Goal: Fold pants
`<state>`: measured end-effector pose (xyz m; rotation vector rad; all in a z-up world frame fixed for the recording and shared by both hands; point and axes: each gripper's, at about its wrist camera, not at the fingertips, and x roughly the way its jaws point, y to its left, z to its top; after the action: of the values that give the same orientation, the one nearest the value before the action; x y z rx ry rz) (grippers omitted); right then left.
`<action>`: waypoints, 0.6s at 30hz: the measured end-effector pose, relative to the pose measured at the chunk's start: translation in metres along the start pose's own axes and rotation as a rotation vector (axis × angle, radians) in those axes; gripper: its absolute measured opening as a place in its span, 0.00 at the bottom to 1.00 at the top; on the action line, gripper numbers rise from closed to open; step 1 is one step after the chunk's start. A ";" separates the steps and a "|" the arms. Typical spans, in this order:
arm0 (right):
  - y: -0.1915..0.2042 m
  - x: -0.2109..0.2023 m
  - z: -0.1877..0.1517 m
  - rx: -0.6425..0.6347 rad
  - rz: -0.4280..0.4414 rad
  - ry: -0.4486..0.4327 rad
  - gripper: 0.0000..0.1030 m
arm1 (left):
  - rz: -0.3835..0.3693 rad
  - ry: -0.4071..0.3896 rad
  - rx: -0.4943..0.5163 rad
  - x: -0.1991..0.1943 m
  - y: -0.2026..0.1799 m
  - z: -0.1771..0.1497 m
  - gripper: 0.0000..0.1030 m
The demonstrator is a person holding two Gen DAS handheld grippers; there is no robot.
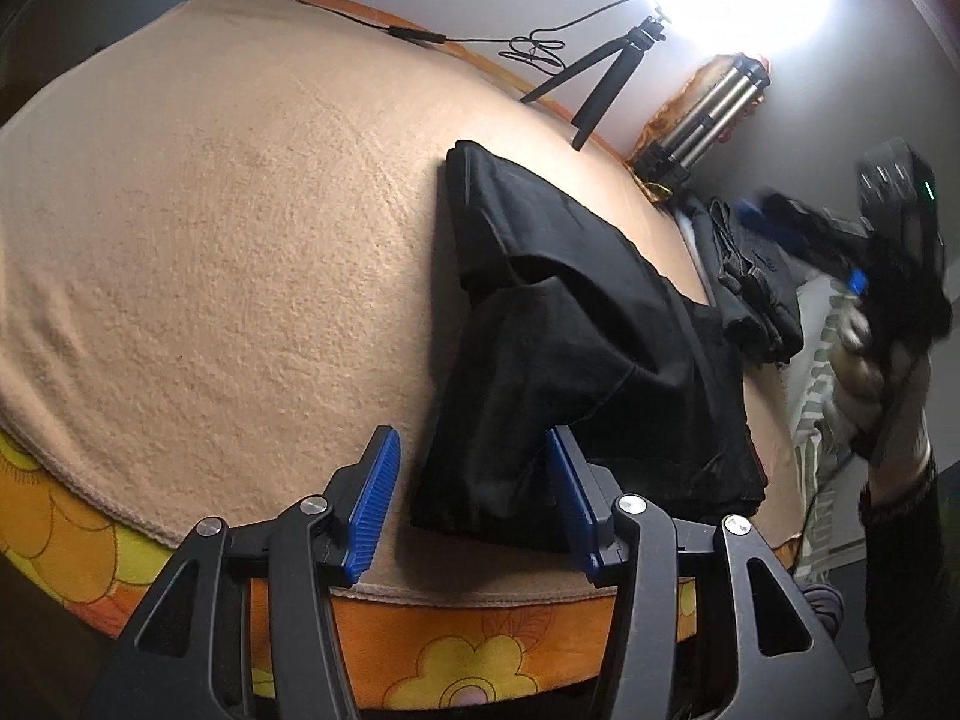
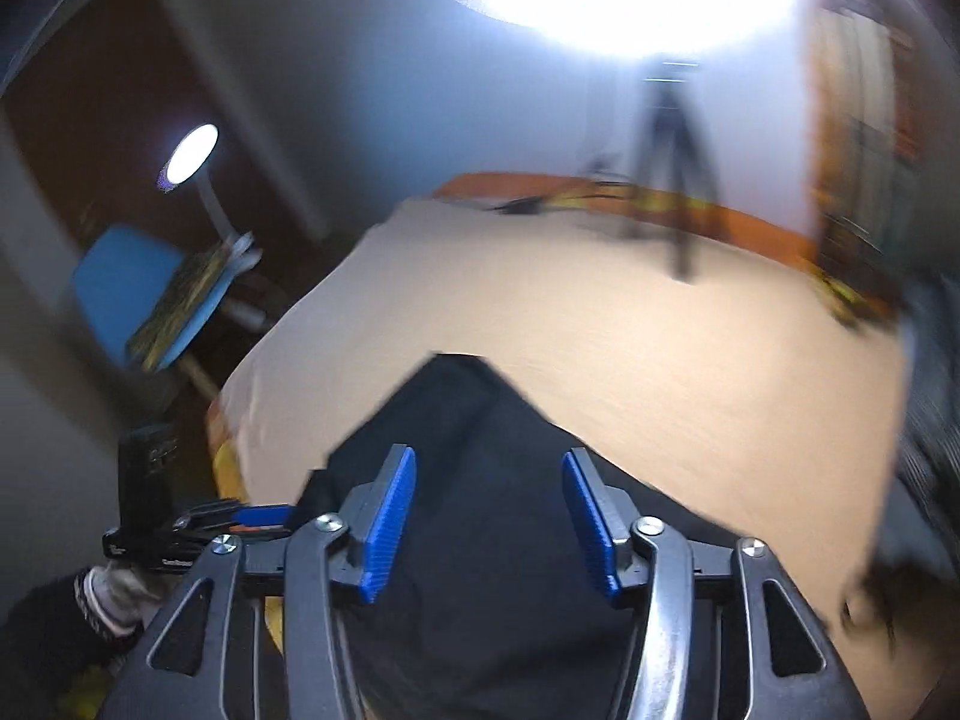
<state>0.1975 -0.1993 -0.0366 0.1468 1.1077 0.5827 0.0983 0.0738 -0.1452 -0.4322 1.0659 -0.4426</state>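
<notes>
The black cloth pants [image 1: 576, 324] lie folded into a thick, rumpled bundle right of centre in the left wrist view, on a peach fleece blanket [image 1: 210, 252]. A loose flap droops between the left gripper [image 1: 474, 504], whose blue-padded fingers stand apart, unclamped. The right gripper [image 2: 489, 525], fingers likewise apart, hovers over the dark fabric, low in its blurred view.

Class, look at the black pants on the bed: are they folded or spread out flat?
Folded, untidily. The black pants lie bunched in overlapping layers on the beige blanket, one flap doubled over, not spread full length.
</notes>
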 end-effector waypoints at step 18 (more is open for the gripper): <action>0.029 0.177 0.067 -0.144 0.106 0.264 0.59 | -0.059 0.004 0.005 0.011 -0.001 0.017 0.48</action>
<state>0.3011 -0.0726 -0.1359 0.0028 1.3139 0.7914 0.1184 0.0696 -0.1456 -0.4593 1.0577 -0.4982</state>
